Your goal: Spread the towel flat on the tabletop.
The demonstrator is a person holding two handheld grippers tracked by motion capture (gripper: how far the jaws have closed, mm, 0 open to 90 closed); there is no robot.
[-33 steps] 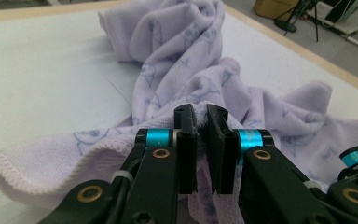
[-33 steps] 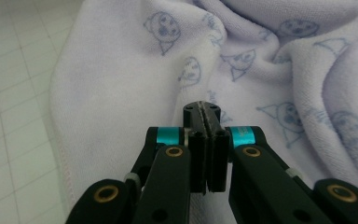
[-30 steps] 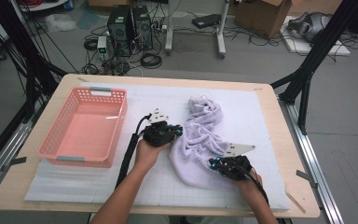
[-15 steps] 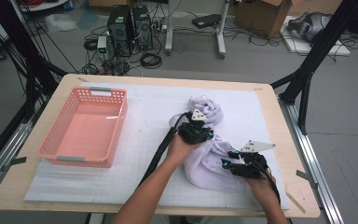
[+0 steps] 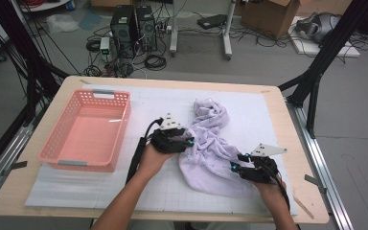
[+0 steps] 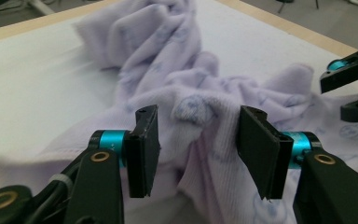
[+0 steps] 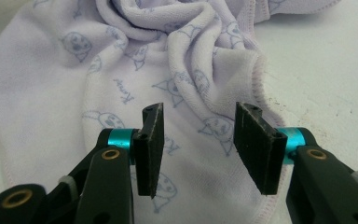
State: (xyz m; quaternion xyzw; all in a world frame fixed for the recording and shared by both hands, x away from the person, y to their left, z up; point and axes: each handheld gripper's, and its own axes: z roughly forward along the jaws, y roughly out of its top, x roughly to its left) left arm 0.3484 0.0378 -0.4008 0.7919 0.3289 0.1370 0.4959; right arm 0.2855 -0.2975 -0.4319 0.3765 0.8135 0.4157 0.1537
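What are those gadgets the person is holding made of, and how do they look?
Each gripper, left and right, is black, with two flat ribbed pads, turquoise collars and brass-coloured rivets. A grey three-cornered plate tops each; black cables trail back. Forearms are bare.

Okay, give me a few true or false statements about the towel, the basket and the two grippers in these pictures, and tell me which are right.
1. The left gripper has its jaws open around a raised fold of the lilac towel. True.
2. The towel lies inside the pink basket. False: it lies crumpled on the white mat, to the right of the basket.
3. The right gripper is clamped shut on the towel's hem. False: its jaws stand open over the towel.
4. The towel is printed with small cartoon animal faces. True.
5. The basket holds a folded cloth. False: nothing lies in it.
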